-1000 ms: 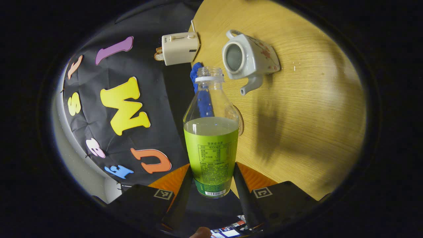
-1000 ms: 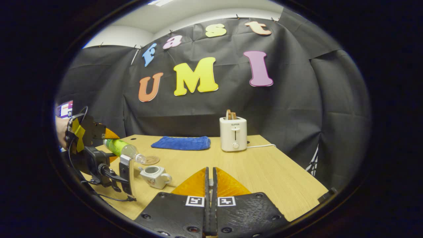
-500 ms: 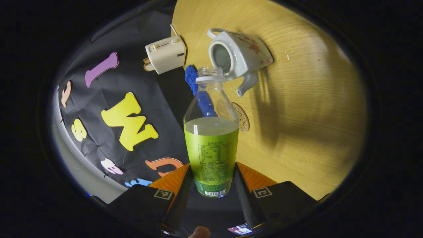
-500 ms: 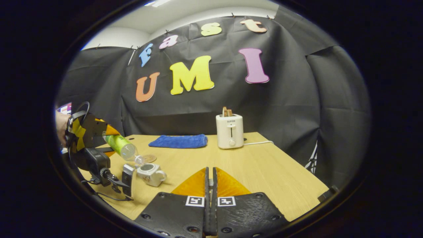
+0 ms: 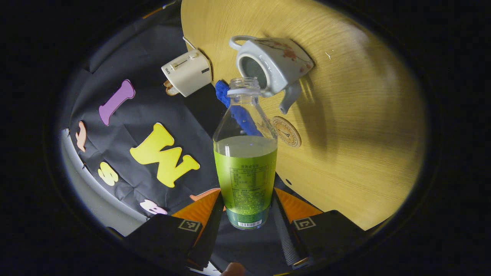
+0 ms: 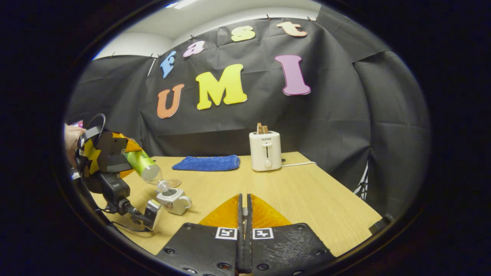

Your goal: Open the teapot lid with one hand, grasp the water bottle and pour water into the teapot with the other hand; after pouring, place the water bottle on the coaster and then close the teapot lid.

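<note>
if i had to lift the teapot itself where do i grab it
Take the teapot by its loop handle, coming from the side opposite the spout. The handle sticks clear of the body, so two fingers can close across it. Come in low: the bottle in the left gripper is tilted over the open mouth.

water bottle [image 5: 245, 161]: uncapped, green-labelled, tilted over teapot | teapot [image 5: 274, 65]: white, floral, lidless, upright | coaster [image 5: 287, 132]: round, beside teapot

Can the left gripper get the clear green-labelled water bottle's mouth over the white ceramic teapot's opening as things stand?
Probably yes: the left gripper holds the water bottle tilted, its mouth beside the lidless white teapot, with nothing between them.
</note>
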`<state>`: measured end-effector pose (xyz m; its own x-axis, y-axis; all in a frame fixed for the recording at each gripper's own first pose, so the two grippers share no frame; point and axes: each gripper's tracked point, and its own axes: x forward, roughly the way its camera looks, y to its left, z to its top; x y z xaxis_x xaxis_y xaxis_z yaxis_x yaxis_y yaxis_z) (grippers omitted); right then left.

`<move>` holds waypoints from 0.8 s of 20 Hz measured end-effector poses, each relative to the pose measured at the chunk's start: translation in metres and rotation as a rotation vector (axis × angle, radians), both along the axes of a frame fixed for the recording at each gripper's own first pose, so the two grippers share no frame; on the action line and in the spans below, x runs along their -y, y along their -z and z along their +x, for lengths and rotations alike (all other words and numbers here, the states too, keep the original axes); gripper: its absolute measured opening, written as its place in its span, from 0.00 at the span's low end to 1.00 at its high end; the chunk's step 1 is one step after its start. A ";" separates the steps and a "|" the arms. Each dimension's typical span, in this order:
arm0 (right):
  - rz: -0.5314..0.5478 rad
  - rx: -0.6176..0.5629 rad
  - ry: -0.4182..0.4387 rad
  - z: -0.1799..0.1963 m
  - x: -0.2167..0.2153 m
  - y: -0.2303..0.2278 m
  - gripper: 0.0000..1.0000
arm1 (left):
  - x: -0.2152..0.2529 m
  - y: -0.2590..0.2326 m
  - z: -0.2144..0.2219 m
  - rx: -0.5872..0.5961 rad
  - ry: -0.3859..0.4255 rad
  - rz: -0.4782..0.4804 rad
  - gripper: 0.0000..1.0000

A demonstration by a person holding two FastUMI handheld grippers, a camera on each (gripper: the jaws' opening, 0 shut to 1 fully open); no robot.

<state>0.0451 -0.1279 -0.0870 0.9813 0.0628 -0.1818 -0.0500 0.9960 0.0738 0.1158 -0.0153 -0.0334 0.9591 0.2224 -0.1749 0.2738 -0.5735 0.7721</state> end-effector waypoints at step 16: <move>0.010 0.003 0.005 -0.005 0.005 0.000 0.00 | 0.013 -0.015 0.003 0.048 0.031 0.117 0.72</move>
